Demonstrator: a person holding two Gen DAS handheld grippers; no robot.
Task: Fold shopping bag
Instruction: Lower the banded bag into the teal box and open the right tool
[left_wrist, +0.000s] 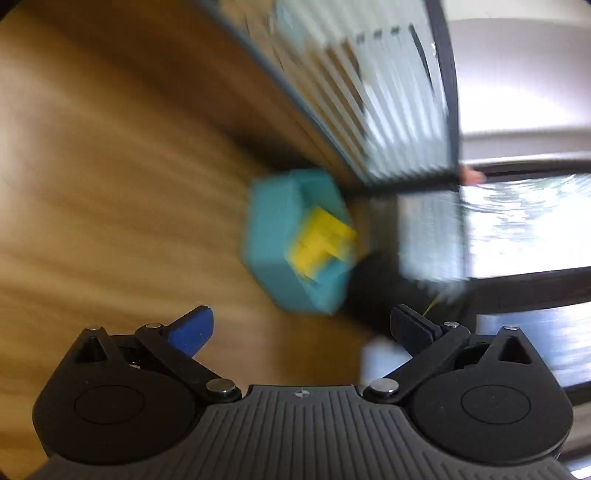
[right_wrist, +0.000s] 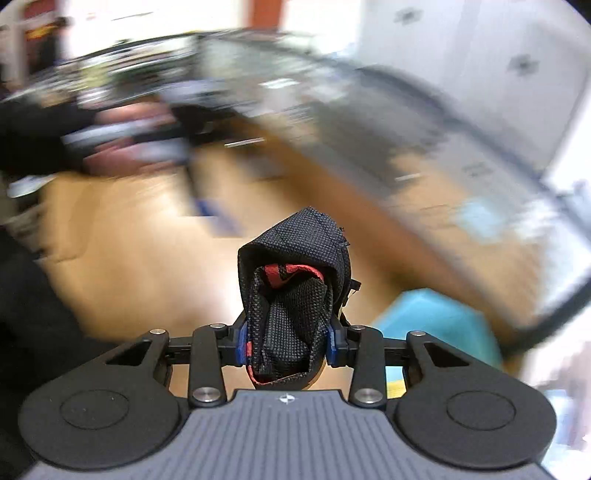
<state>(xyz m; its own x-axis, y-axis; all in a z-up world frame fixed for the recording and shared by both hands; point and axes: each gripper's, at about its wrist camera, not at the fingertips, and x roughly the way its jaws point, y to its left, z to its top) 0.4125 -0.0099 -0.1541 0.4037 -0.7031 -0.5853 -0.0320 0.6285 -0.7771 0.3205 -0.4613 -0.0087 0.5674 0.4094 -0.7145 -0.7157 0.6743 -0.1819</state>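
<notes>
My right gripper (right_wrist: 286, 341) is shut on the shopping bag (right_wrist: 293, 295), a bunched-up wad of black woven fabric with a red trim that sticks up between the blue pads. It is held above the wooden table (right_wrist: 147, 236). My left gripper (left_wrist: 301, 328) is open and empty, its blue-padded fingers (left_wrist: 194, 328) wide apart over the wooden table (left_wrist: 110, 184). The bag does not show in the left wrist view. Both views are blurred by motion.
A teal block with a yellow piece on it (left_wrist: 299, 240) lies on the table ahead of the left gripper; a teal shape (right_wrist: 439, 325) shows at the lower right of the right wrist view. A ribbed glass partition with a black frame (left_wrist: 388, 92) edges the table.
</notes>
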